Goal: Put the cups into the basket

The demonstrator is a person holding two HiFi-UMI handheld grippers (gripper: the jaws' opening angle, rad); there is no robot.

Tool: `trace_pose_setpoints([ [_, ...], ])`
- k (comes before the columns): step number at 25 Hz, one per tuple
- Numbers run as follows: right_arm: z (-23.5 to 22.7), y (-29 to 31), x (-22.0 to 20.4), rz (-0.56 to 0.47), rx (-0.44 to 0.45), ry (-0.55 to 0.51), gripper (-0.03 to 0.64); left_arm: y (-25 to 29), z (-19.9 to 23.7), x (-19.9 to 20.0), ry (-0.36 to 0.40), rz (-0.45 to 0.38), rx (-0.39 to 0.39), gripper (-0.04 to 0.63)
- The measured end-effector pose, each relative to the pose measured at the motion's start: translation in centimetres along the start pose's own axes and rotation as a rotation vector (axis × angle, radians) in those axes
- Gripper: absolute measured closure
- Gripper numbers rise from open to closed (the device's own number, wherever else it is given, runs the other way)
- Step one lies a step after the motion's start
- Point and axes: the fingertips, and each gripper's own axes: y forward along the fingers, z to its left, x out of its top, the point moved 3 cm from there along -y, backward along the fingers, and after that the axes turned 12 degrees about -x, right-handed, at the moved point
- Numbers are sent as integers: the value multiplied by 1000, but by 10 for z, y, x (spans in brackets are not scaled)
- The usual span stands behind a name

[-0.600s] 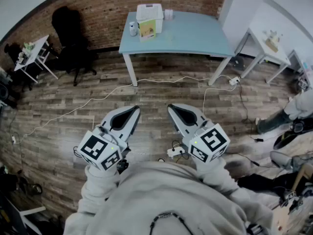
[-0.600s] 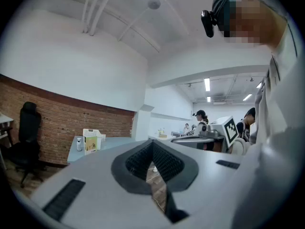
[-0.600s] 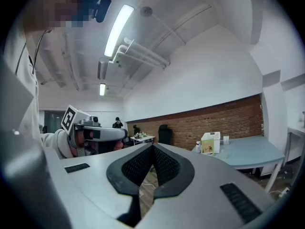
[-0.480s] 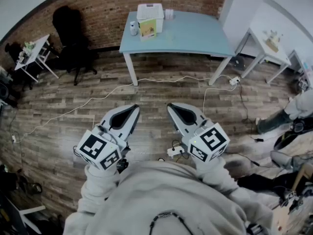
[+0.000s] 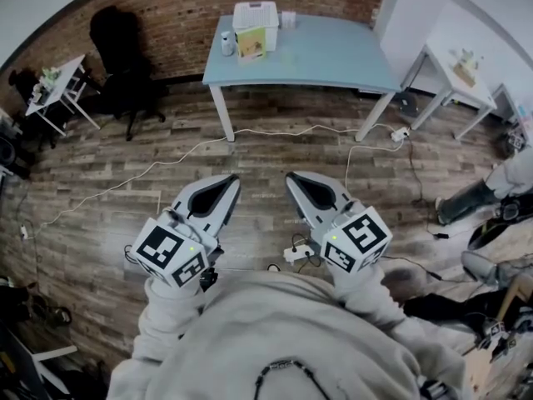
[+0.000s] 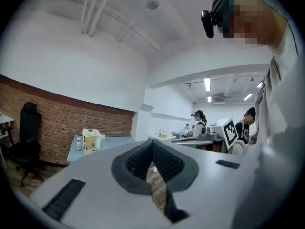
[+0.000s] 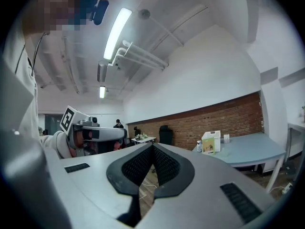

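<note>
- The left gripper (image 5: 221, 188) and right gripper (image 5: 300, 188) are held level near the person's chest, jaws together on nothing. This is probably a ready pose, since the work lies well away.
- The white basket (image 5: 255, 17) stands far left on the blue table (image 5: 333, 61). Small pale cups (image 5: 288, 22) sit just right of it, too small to count.

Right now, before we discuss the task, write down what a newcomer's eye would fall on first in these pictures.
First, the left gripper and right gripper low in the head view, both shut and empty, side by side above the wooden floor. Next, the light blue table by the brick wall at the top, with a white basket near its far left corner.
</note>
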Motion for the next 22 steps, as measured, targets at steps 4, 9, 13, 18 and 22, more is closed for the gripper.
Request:
trace_pose_setpoints([
  [4,-7,-1,-2,12,4,4,604,3,2,1,-19,-28,31,600],
  [9,-9,1,1,6,33,8,604,10,-1,5,-33,-58,-3,600],
  [13,-16,0,1,5,50,22,604,21,-1,5,-34,-62,-5,600],
  [18,-33,2,-3,-4,71,42,604,42,4,4,-31,-68,-11,600],
  [22,-26,13,-26,73,167,26,604,48,13,4,-50,-68,-31,600],
])
